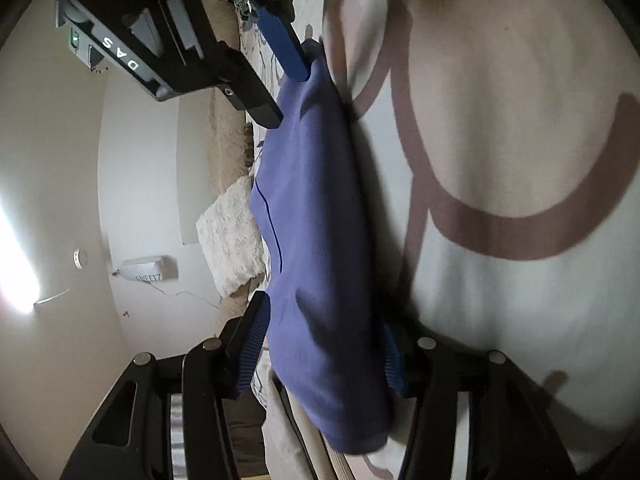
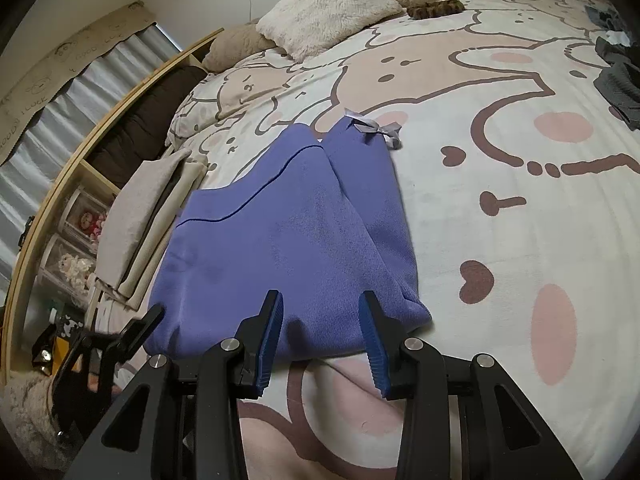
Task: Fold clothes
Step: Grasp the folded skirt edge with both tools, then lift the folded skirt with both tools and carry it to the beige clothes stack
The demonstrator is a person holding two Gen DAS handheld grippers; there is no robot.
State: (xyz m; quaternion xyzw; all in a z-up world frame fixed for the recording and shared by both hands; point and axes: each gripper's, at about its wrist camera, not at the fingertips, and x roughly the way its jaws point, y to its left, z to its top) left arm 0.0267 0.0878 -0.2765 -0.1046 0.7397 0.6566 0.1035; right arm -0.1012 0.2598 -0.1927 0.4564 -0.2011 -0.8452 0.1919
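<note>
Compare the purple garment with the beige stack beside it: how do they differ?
The purple garment is one piece with grey ribbons; the beige stack is several plain folded layers. The beige stack sits nearer the bed's edge than the purple garment. Both lie on the bedspread.

Dark clothes (image 2: 618, 80) are cut off at the edge.

I see matt purple knit cloth (image 2: 288, 240), ribbed blue pads (image 2: 374, 344) on matt black plastic, a fluffy pillow (image 2: 328, 12), smooth printed sheet (image 2: 520, 240).

One purple garment (image 2: 288, 216), two grippers (image 2: 320, 340)
</note>
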